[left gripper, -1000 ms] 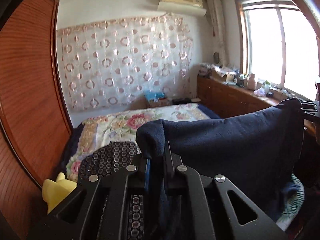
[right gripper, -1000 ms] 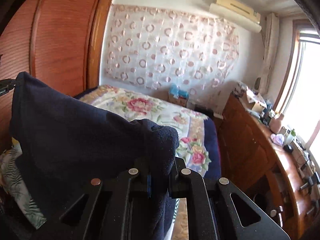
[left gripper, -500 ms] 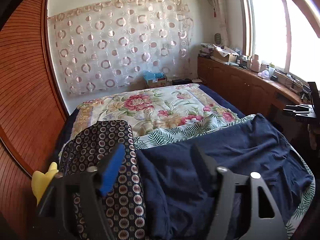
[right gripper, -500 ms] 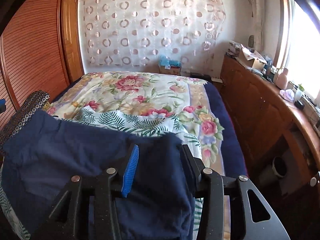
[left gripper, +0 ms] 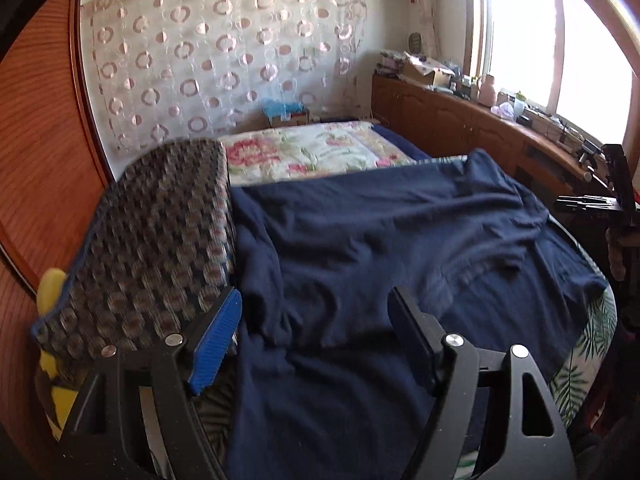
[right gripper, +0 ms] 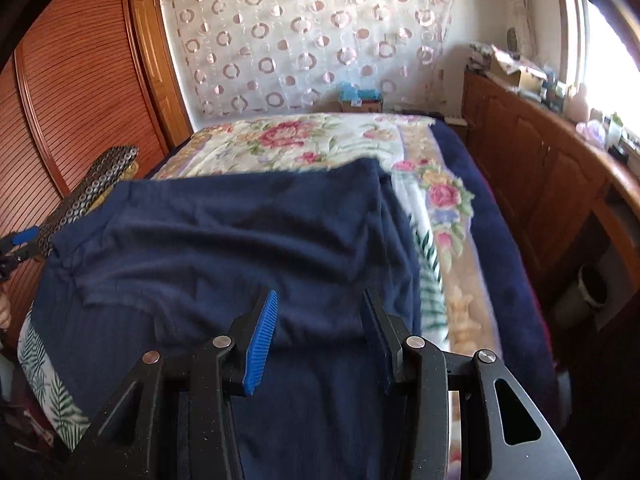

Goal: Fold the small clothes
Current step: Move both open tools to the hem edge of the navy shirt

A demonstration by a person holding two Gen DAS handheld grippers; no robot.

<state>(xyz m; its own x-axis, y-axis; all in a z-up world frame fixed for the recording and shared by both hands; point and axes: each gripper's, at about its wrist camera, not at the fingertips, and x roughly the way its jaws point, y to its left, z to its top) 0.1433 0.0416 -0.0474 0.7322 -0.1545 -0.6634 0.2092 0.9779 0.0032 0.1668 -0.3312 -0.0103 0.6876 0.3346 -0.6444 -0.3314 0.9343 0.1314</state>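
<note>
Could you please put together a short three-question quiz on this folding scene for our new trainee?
1. True or false: the left gripper is clamped on the navy garment.
2. Multiple choice: what lies directly beside the navy garment on the left gripper's side? A) a white towel B) a circle-patterned dark cloth C) a red cushion
3. Fill in: the navy garment lies spread on the ____ , over its floral bedspread.

Key
1. False; both the left gripper and the right gripper are open above the garment.
2. B
3. bed
</note>
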